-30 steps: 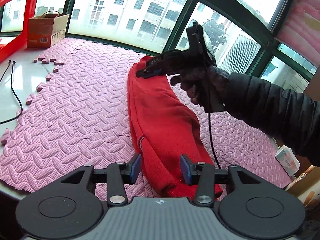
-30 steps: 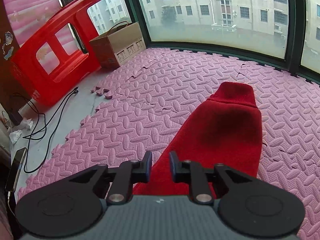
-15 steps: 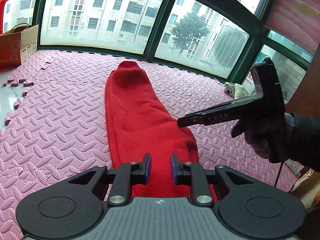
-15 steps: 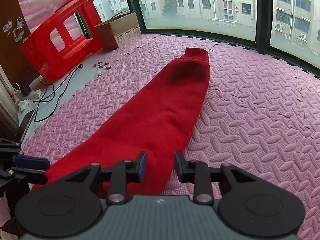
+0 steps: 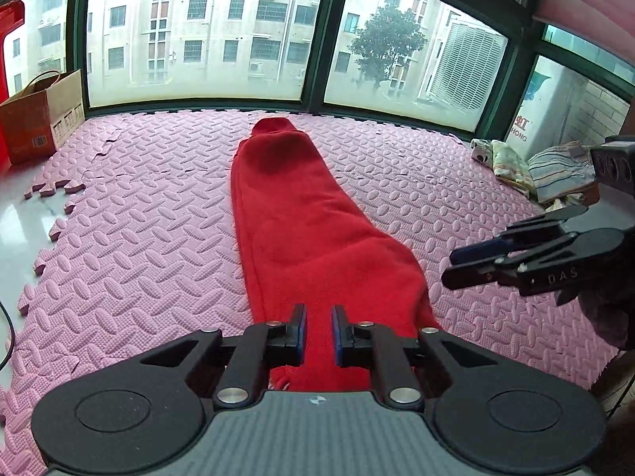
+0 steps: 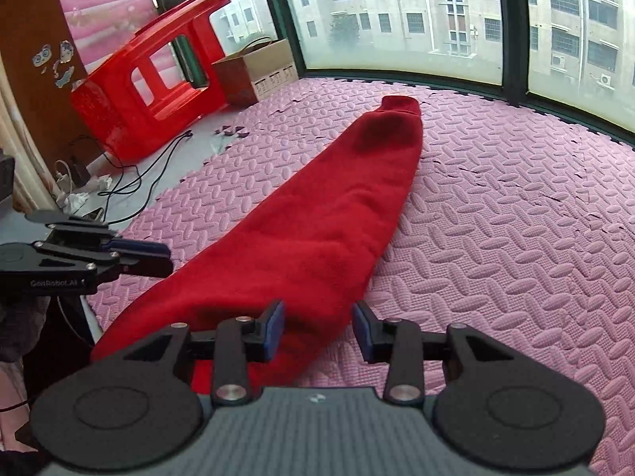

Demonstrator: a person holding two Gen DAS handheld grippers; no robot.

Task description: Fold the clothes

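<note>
One red garment is laid lengthwise on the pink foam mat, folded into a long narrow strip that tapers toward the window. Its near end is cut off by the gripper bodies in both views, so the hem cannot be made out, and it cannot be told what kind of garment it is.

The left gripper is held over that near end; its jaws have just been closing and stand narrow, with red cloth seen in the small gap, though whether the pads press on it cannot be told. The right gripper has just been opening and stands moderately wide above the strip's right edge, with nothing pinched. Each gripper is also seen side-on in the other's view, partly cut off at the frame edge.

Farther out, one red plastic stool is tipped over, one cardboard box stands by the window, and a few black cables trail over bare floor. A small pile of folded fabrics is seen at the mat's right corner; their number is unclear.
</note>
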